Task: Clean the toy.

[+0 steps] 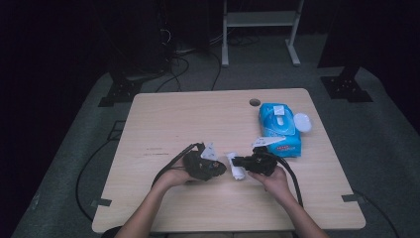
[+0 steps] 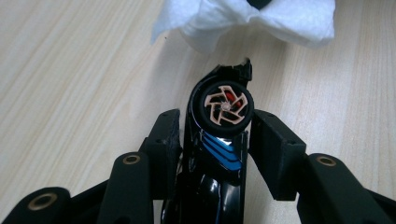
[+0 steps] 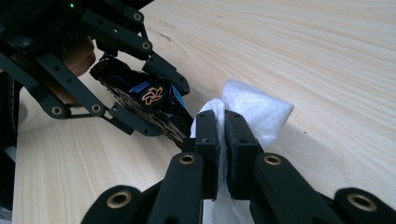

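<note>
Midway, the right gripper (image 3: 220, 128) pinches a folded white wipe (image 3: 254, 109), while the left gripper (image 2: 215, 133), jaws loosely straddling it, cradles a black toy car (image 2: 219, 140). The car sits at the wipe's nine o'clock on the table (image 1: 198, 114); wiping seems unfinished.

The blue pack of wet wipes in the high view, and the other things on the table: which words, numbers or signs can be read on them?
None can be read.
Blue plastic pack of wet wipes: red band of print at its near edge, too blurred.
Pale wooden table: small dark mark, too small.
Black toy car with orange-spoked wheel: blue stripes, no lettering.
</note>
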